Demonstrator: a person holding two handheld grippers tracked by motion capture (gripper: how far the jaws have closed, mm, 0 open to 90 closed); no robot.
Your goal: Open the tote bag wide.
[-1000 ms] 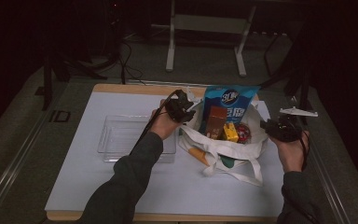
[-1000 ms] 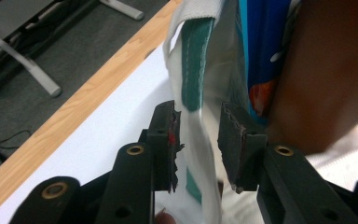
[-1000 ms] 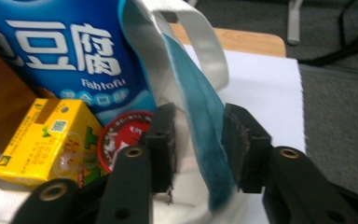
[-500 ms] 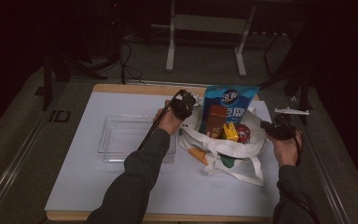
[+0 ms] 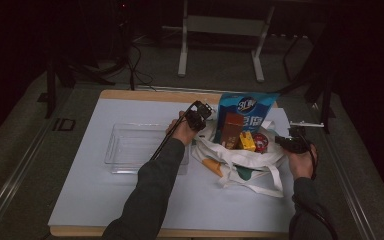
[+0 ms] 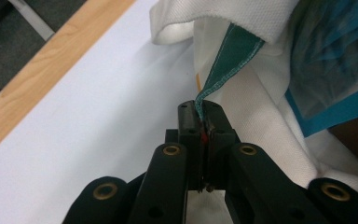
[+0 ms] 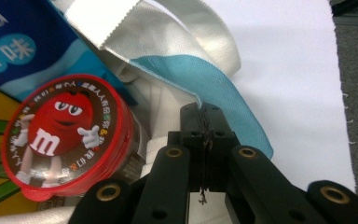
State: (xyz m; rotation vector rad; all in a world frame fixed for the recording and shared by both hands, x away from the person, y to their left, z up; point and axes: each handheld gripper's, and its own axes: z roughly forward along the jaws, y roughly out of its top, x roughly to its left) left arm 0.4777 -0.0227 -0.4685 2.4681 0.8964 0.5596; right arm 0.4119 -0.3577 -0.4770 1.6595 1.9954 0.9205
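Note:
A white cloth tote bag (image 5: pixel 250 162) with teal trim lies open on the white table cover. In it are a tall blue snack bag (image 5: pixel 245 107), a brown box (image 5: pixel 231 130), a yellow box (image 5: pixel 247 141) and a red M&M's tub (image 5: pixel 261 142). My left gripper (image 5: pixel 203 118) is at the bag's left rim. In the left gripper view its jaws (image 6: pixel 204 114) are shut on the teal edge (image 6: pixel 230 60). My right gripper (image 5: pixel 281 141) is at the right rim, shut (image 7: pixel 206 114) on the teal band (image 7: pixel 214 79) beside the red tub (image 7: pixel 65 135).
A clear plastic tray (image 5: pixel 130 147) sits left of the bag, under my left forearm. The bag's white handles (image 5: pixel 260 182) trail toward the table's near edge. The wooden table edge (image 5: pixel 145 94) runs along the back, with metal stand legs (image 5: pixel 182 60) on the floor behind it.
Both hands have come down and drawn in toward the bag's rim. The left one shifted right and the right one shifted left.

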